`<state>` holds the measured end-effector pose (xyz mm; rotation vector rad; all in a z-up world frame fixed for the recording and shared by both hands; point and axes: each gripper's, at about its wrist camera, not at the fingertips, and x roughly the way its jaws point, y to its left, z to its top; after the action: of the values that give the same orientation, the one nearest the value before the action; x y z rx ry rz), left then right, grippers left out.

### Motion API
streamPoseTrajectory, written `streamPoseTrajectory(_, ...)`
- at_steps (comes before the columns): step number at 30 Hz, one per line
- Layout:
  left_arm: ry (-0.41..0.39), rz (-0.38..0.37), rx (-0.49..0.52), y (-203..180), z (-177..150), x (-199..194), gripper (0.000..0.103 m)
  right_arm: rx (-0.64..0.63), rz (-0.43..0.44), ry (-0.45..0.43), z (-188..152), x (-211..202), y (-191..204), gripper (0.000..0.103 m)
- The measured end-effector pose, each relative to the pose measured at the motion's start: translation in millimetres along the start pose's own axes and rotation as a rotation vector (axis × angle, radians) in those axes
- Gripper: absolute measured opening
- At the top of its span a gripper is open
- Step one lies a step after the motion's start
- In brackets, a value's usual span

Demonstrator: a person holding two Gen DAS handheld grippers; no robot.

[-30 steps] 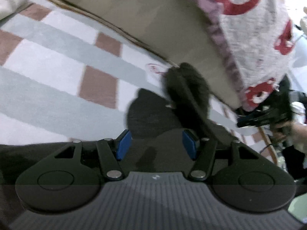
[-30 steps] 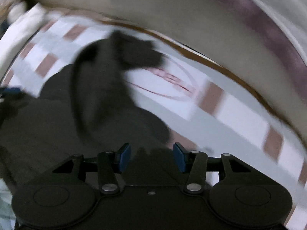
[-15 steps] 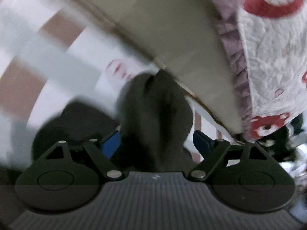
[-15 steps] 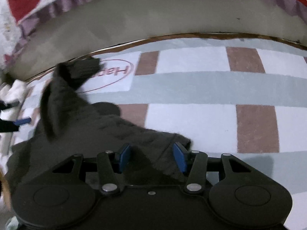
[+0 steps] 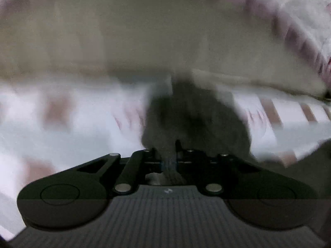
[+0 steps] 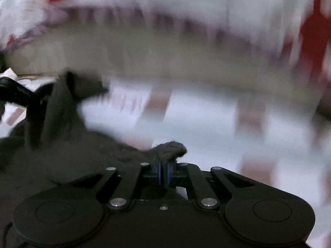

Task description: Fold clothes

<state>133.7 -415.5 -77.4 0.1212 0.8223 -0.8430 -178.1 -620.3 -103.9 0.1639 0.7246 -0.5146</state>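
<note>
Both pairs of jaws, apart half a second earlier, had clamped on the dark garment: the left gripper pinched a fold, the right gripper its edge. Motion blur smeared the checked rug beneath it.

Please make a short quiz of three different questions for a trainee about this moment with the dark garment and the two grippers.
1. True or false: the right gripper is shut on a fold of the dark garment.
2. Which surface lies under the garment?
A. a checked mat
B. a wooden table
C. a metal tray
3. Fill the gap: the left gripper pinches the garment, so it is ____.

Key
1. True: its blue pads are pressed together with a bunch of cloth sticking out above them.
2. A
3. shut
</note>
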Motion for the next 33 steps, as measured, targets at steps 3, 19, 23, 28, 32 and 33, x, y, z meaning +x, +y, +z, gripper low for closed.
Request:
streamPoseTrajectory(3, -0.305, -0.003, -0.073, -4.0, 1.3, -72.0, 0.007, -0.001, -0.064, -0.063, 1.6, -6.8, -1.9, 0.006)
streamPoseTrajectory(19, -0.657, -0.030, 0.111, -26.8, 45.2, -64.2, 0.008, 0.023, -0.192, -0.049, 20.5, 19.2, -1.0, 0.005)
streamPoseTrajectory(23, -0.436, -0.071, 0.193, -31.4, 63.4, -35.7, 0.024, 0.056, -0.240, -0.034, 28.5, 35.1, -5.0, 0.005)
streamPoseTrajectory(28, -0.099, -0.017, 0.167, 21.8, 13.1, -30.0, 0.038, 0.079, -0.288, 0.013, 32.0, 56.9, -8.3, 0.005)
streamPoseTrajectory(32, 0.004, 0.082, 0.156, 88.0, -39.4, -74.6, 0.043, 0.065, -0.302, 0.108, 21.3, 74.9, -5.9, 0.005)
streamPoseTrajectory(33, 0.003, 0.112, 0.144, 103.0, -48.6, -89.0, 0.049, 0.069, -0.306, 0.123, 20.1, 77.0, -5.0, 0.005)
